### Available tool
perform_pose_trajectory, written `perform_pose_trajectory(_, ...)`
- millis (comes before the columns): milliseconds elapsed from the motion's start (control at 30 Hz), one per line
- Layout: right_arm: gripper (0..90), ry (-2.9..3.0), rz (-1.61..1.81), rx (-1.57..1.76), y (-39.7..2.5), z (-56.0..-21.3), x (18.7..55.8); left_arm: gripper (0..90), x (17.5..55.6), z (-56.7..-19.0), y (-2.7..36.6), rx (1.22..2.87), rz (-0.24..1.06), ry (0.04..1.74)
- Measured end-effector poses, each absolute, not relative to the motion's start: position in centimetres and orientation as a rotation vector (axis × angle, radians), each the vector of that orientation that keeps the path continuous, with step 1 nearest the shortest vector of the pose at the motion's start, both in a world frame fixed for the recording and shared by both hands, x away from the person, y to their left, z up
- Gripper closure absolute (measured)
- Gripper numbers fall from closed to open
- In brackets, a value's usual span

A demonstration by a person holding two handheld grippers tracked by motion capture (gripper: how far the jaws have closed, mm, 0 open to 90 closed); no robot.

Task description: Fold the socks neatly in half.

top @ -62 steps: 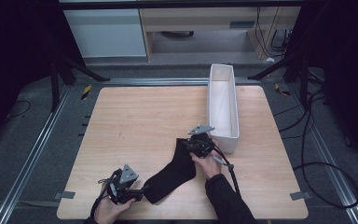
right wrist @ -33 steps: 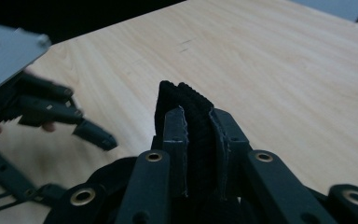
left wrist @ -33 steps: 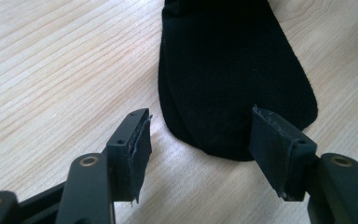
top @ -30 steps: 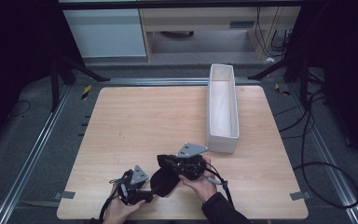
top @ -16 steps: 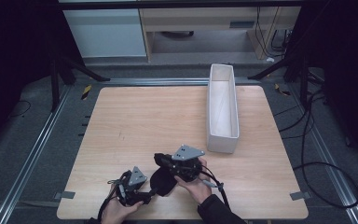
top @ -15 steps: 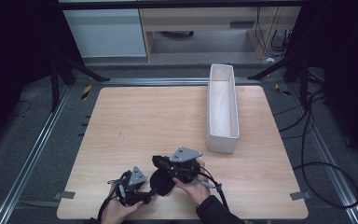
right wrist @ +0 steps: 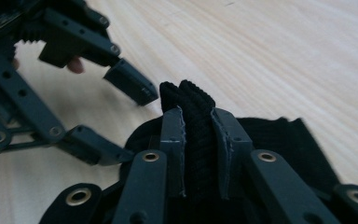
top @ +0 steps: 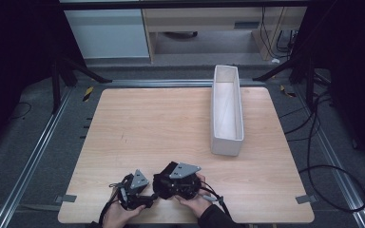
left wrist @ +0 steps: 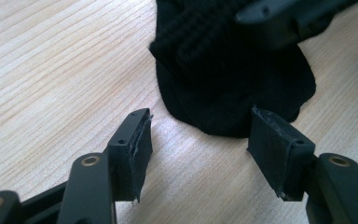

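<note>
A black sock (top: 163, 186) lies bunched and folded near the front edge of the wooden table (top: 171, 118). My right gripper (right wrist: 198, 126) is shut on the sock's ribbed cuff (right wrist: 190, 99), which sticks up between its pads. In the high view the right gripper (top: 167, 181) points left over the bunch. My left gripper (left wrist: 198, 135) stands open on the table, its pads (left wrist: 140, 140) on either side of the sock's rounded fold (left wrist: 233, 79) and just short of it. The left gripper (top: 148, 195) sits close to the left of the right one.
A long white open box (top: 227, 111) stands on the right side of the table, running front to back. Metal rails and cables lie on the floor around the table. Both hands come in over the front edge.
The right gripper has carried the sock's cuff leftward and toward the front edge, folding the sock over into a bunch beside the left gripper. The left gripper has barely moved.
</note>
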State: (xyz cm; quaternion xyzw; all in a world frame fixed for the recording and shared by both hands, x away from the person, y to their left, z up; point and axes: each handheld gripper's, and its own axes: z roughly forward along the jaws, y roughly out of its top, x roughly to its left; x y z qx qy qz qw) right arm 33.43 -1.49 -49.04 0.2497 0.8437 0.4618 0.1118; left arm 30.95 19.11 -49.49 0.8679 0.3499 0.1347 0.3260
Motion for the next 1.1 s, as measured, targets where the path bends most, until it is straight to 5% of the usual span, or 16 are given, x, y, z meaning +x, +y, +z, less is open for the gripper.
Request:
perform_pose_trajectory(400,61.1,2.529,1.513,0.784,-3.2,-48.3,32.3,38.6,30.6,-49.2,19.7,2.26,0.36,0.933)
perform_pose_trajectory(767,77.6,2.47,1.54,0.863,-4.0,-47.9,32.4,39.2,30.6,-48.3,21.6,2.195,0.389,1.02)
perform_pose_trajectory(1100,77.0,2.614,1.381,0.858,-2.6,-50.4,32.2,38.5,30.9,-47.4,21.7,2.127,0.429,1.052)
